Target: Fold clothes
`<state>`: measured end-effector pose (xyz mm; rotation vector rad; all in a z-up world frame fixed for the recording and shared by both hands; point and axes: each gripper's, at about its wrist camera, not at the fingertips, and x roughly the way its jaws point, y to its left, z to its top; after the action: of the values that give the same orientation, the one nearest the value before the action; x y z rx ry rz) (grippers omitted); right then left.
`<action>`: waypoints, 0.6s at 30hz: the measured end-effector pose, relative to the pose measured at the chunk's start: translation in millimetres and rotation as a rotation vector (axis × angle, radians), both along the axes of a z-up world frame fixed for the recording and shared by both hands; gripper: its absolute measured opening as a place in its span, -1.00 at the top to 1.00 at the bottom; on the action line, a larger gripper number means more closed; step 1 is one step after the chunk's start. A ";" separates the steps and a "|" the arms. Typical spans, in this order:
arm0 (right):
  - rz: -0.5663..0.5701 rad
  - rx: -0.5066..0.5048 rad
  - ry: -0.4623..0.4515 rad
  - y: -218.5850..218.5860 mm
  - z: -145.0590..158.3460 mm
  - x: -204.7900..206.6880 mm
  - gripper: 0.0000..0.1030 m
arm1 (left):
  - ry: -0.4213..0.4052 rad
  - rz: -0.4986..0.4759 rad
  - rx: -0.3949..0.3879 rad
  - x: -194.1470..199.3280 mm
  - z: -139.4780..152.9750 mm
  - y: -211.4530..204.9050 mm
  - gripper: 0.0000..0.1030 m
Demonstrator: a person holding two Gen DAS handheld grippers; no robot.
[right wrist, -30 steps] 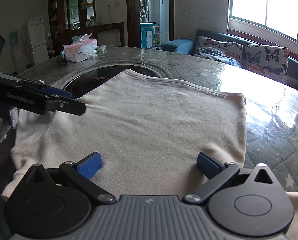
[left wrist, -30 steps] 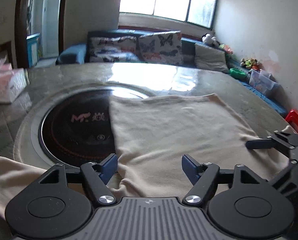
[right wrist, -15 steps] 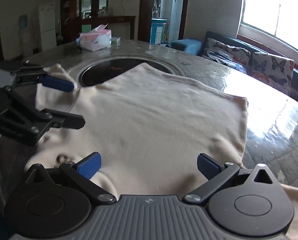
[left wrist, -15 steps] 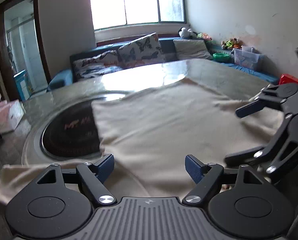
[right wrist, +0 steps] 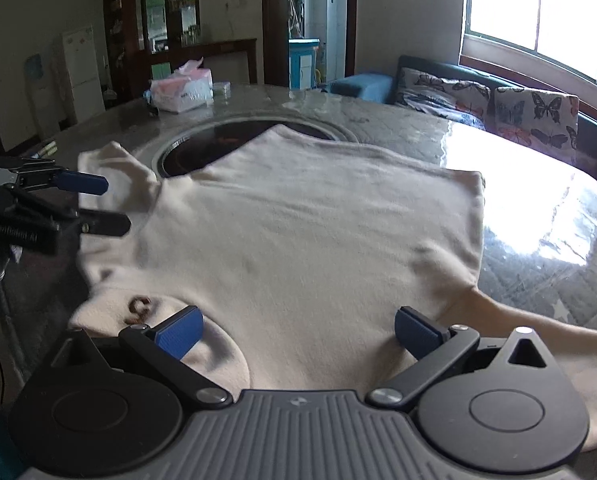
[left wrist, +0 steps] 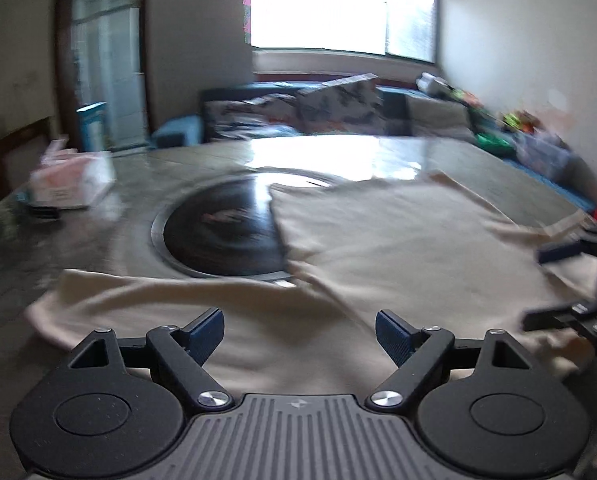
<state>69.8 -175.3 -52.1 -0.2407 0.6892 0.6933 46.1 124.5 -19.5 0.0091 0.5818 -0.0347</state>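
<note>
A cream long-sleeved top (right wrist: 318, 232) lies spread flat on the round table, collar towards me, one sleeve reaching out left and one right. In the left wrist view the top (left wrist: 398, 248) partly covers the dark hotplate. My left gripper (left wrist: 298, 330) is open and empty above the left sleeve; it also shows at the left edge of the right wrist view (right wrist: 98, 204). My right gripper (right wrist: 296, 330) is open and empty over the collar end; it also shows at the right edge of the left wrist view (left wrist: 546, 288).
A round black hotplate (left wrist: 218, 232) is sunk in the middle of the glass-topped table (right wrist: 538, 216). A pink tissue box (right wrist: 182, 90) stands at the far left of the table. A sofa with butterfly cushions (right wrist: 498, 100) runs under the window.
Both grippers have pulled back towards me and apart. The left view has swung left, so the left sleeve now lies under its fingers. The top lies as before.
</note>
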 end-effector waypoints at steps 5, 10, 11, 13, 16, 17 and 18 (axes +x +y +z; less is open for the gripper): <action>-0.019 0.019 -0.010 0.0 3.7 3.9 -1.00 | -0.026 0.226 0.005 4.2 6.4 45.9 -0.63; -0.048 0.036 0.014 -3.1 1.2 9.4 -1.00 | -0.005 0.443 -0.014 10.7 3.5 95.0 -0.59; -0.051 0.036 0.018 -3.7 0.3 10.3 -1.00 | 0.001 0.474 -0.022 11.6 2.5 102.7 -0.59; -0.056 0.031 0.024 -2.8 -2.5 12.1 -1.00 | 0.014 0.520 -0.042 13.0 0.0 115.7 -0.59; -0.058 0.023 0.022 -1.1 -6.3 12.7 -1.00 | 0.032 0.552 -0.078 14.8 -4.3 127.8 -0.59; -0.058 0.020 0.017 -0.3 -7.3 12.2 -1.00 | 0.037 0.554 -0.088 15.6 -5.9 129.6 -0.57; -0.058 0.017 0.011 0.6 -8.3 11.7 -1.00 | 0.042 0.556 -0.098 16.3 -7.6 131.4 -0.52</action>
<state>81.5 -174.8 -60.4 -0.2005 0.6976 0.6449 62.4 255.9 -27.0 -0.2485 0.6077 0.4776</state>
